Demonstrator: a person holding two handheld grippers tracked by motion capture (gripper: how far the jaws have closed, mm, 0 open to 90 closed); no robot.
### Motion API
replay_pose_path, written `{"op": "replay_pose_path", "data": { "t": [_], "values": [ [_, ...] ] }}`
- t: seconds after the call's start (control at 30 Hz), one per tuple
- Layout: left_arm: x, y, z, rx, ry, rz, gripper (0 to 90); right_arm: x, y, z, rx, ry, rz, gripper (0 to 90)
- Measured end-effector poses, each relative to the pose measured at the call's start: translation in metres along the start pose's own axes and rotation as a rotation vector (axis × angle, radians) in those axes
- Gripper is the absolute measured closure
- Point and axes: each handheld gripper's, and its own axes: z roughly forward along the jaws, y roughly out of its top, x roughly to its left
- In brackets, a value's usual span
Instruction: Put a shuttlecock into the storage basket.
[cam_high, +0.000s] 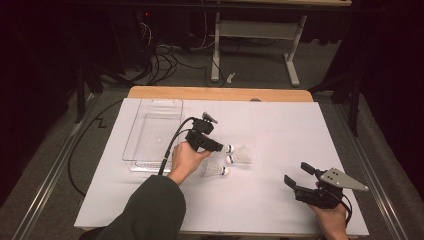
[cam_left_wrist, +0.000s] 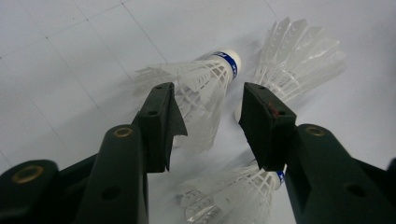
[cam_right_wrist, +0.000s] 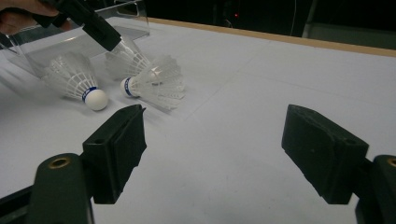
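Three white feather shuttlecocks with blue-banded cork tips lie close together on the white table top. My left gripper (cam_high: 222, 147) reaches over the farthest one (cam_high: 228, 148). In the left gripper view its jaws (cam_left_wrist: 210, 116) stand open on either side of that shuttlecock's feather skirt (cam_left_wrist: 205, 79), the left pad against the feathers and a gap at the right pad. The second shuttlecock (cam_left_wrist: 299, 60) lies just beyond, the third (cam_left_wrist: 233, 196) just below. My right gripper (cam_high: 295, 172) rests open and empty near the front right of the table; its own view (cam_right_wrist: 219, 140) looks toward the shuttlecocks (cam_right_wrist: 154, 81).
A clear plastic tray (cam_high: 131, 135) sits on the table's left half, just left of my left hand. A wooden table edge (cam_high: 220, 93) runs along the back. White table surface (cam_high: 280, 130) spreads between the shuttlecocks and the right gripper.
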Motion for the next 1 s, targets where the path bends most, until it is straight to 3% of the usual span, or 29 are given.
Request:
{"op": "replay_pose_path", "data": {
  "t": [0.2,1.0],
  "values": [
    [0.002,0.001,0.004,0.014,-0.010,-0.005,58.8,0.001,0.000,0.001,0.005,-0.001,-0.019,22.1],
    [0.006,0.002,0.015,0.054,-0.056,-0.020,78.1,0.000,0.000,0.001,0.013,0.002,-0.012,22.3]
  ]
}}
